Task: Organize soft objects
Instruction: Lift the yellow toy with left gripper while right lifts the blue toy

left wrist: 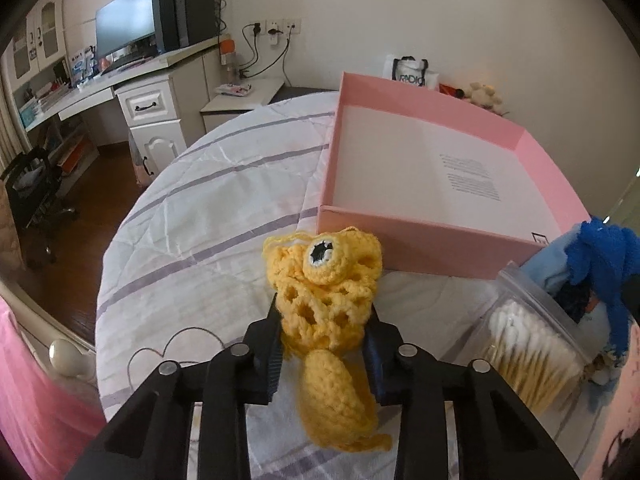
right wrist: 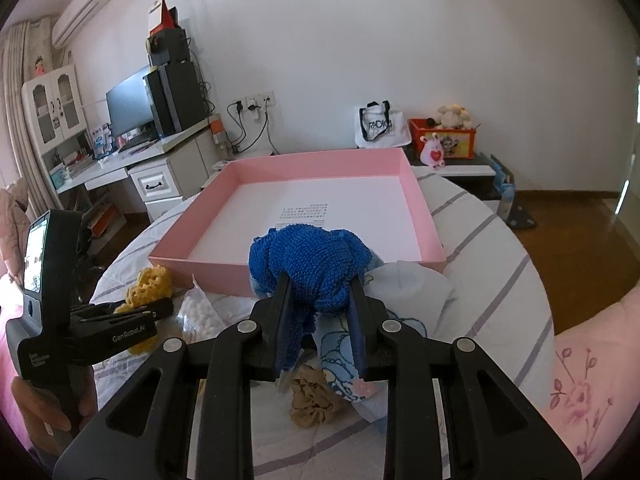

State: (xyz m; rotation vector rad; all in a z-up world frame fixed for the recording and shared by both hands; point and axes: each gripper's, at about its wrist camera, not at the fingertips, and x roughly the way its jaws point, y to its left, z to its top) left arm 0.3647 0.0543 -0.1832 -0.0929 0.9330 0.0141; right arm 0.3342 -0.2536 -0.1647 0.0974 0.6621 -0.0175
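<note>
The left gripper [left wrist: 326, 316] is clenched on a yellow crocheted toy with a black-and-white eye [left wrist: 324, 284]; both pads press into its open-work body, and its solid yellow tail hangs toward the camera. The toy lies on a white bed cover with grey-purple stripes [left wrist: 192, 216], just in front of the near wall of a wide, shallow pink cardboard box with a white bottom [left wrist: 404, 240]. The right gripper [right wrist: 320, 292] is clenched on a dark blue knitted cloth [right wrist: 312, 260], which bulges between the two fingers, also close before the near wall of the box. Under the blue cloth lies a light blue fabric with a cartoon print [right wrist: 340, 344], and beside that a small tan ruffled hair tie [right wrist: 312, 400].

Between the two grippers stands a clear plastic bag of cotton swabs [left wrist: 528, 352], near the yellow toy and touching the light blue fabric. The pink wall rises directly between each held thing and the inside of the box. A sleeve with pink flower print [right wrist: 580, 380] shows at the right edge.
</note>
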